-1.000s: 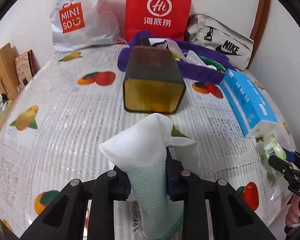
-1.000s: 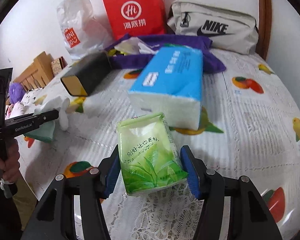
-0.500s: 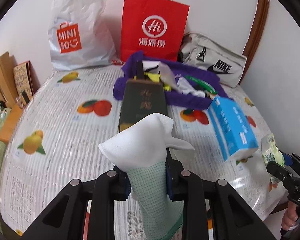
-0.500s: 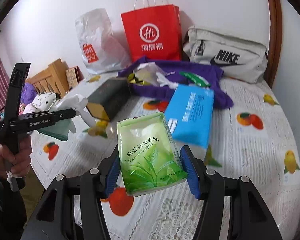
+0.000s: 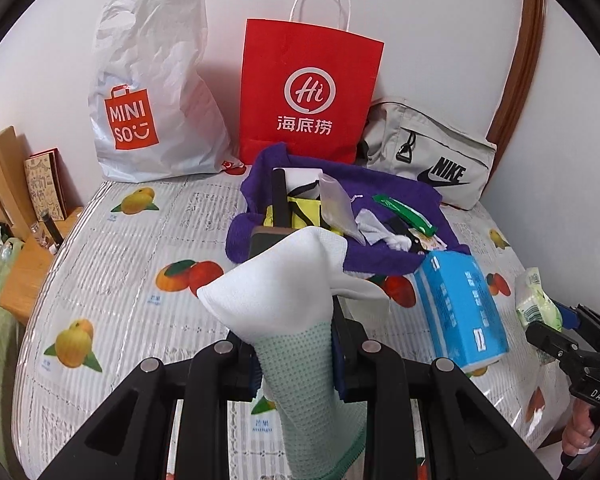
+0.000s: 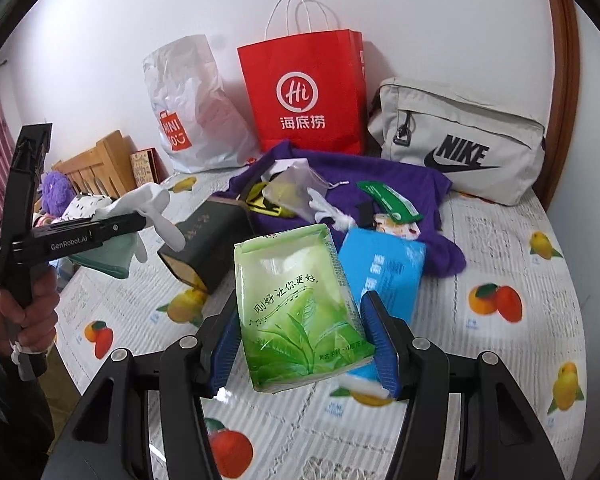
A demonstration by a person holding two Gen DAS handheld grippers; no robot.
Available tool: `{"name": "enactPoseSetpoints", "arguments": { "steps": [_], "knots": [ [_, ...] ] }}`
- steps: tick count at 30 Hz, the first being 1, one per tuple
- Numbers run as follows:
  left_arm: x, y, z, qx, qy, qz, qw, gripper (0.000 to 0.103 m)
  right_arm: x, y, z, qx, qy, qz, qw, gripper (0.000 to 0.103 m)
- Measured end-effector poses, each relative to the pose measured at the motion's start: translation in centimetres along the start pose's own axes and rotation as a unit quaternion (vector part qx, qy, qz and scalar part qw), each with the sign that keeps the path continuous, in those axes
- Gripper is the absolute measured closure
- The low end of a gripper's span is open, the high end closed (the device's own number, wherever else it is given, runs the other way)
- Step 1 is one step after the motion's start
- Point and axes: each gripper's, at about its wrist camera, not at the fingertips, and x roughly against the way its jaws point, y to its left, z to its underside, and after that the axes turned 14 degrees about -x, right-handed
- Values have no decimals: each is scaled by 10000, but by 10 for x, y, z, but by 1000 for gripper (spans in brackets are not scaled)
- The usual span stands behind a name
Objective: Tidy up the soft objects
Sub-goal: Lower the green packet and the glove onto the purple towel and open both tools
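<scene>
Left claw [image 5: 294,364]: clamped on a white and mint-green sock [image 5: 300,344], pads squeezing the dotted green part, white end flopping forward above the jaws, held up over the table [image 5: 100,280]
Right claw [image 6: 306,344]: jaws about half apart but pinching a green tissue pack [image 6: 300,312] from both sides, blue pads pressed into the wrapper, also up in the air
Sock handling: super light and totally limp, bunches wherever you squeeze it, so grabbing mid-body like this looks fine to me, the knit gives the pads something to bite
Tissue pack handling: light, squishy, but the plastic film looks slick, I'd guess it could slide out if the squeeze eases; holding across the narrow sides near the bottom seems the safest spot, the top flap is just loose film
Where stuff could go: purple cloth [image 5: 400,196] with a pile of small bits on it sits at the far side of the table, in front of the red paper bag [image 5: 308,92] and the grey Nike bag [image 5: 432,152], my bet is that's the drop zone
In the way: blue tissue box [image 6: 384,268] and a dark box [image 6: 208,240] lie on the table between the claws and the cloth
Risk: not much, nothing fragile here, worst case is the pack slipping
</scene>
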Motion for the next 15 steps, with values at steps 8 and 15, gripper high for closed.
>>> {"name": "enactPoseSetpoints", "arguments": {
  "steps": [8, 15],
  "knots": [
    [-7, 1, -20, -97, -28, -48, 9999, 78, -11, -1, -21, -18, -55, -9, 10000, 45],
    [-17, 3, -34, -113, -34, 38, 9999, 78, -23, -6, -39, -56, -56, 32, 10000, 45]
  ]
}}
